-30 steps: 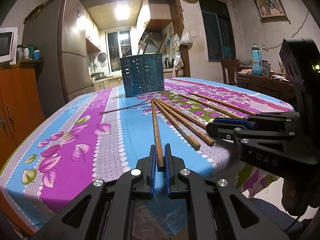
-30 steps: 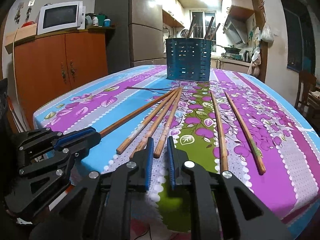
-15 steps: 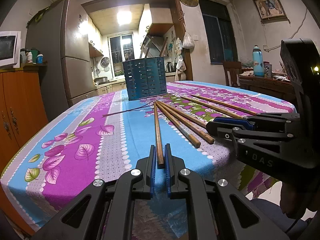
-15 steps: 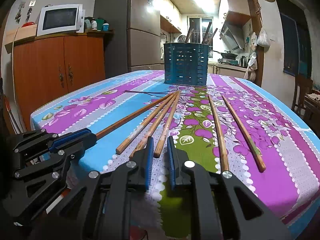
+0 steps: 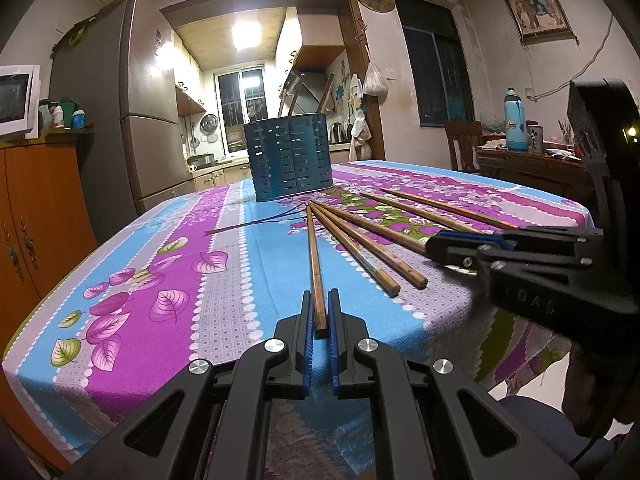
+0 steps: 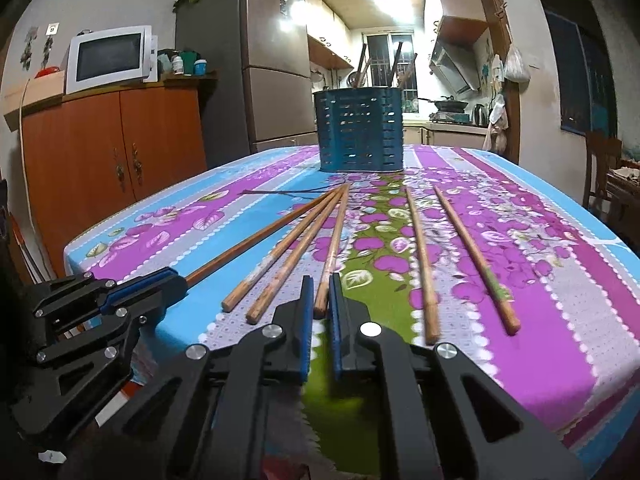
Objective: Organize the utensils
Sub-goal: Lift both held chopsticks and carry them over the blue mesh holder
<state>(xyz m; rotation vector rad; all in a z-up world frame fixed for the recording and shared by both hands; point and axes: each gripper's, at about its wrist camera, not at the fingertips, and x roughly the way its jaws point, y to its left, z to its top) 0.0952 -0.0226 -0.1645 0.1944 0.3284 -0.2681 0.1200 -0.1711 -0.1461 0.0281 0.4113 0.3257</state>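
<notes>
Six long brown wooden chopsticks lie fanned on the floral purple-and-blue tablecloth (image 6: 560,280), tips toward the perforated blue metal utensil holder (image 6: 360,132) at the far end, which already holds a few sticks. Left gripper (image 5: 320,316) is clamped on the butt end of the leftmost chopstick (image 5: 314,256); right gripper (image 6: 320,304) has just been closing w/ the butt of the fourth chopstick (image 6: 334,248) between its pads, now pinched. Sticks look light, stiff, round & smooth, so prob. apt to roll or swivel in a two-point pinch; end grip gives long lever, a hold nearer mid-length would be steadier. Hard to tell: holder's inside compartments, whether gripped ends are off the cloth, table's near edge below the grippers.
</notes>
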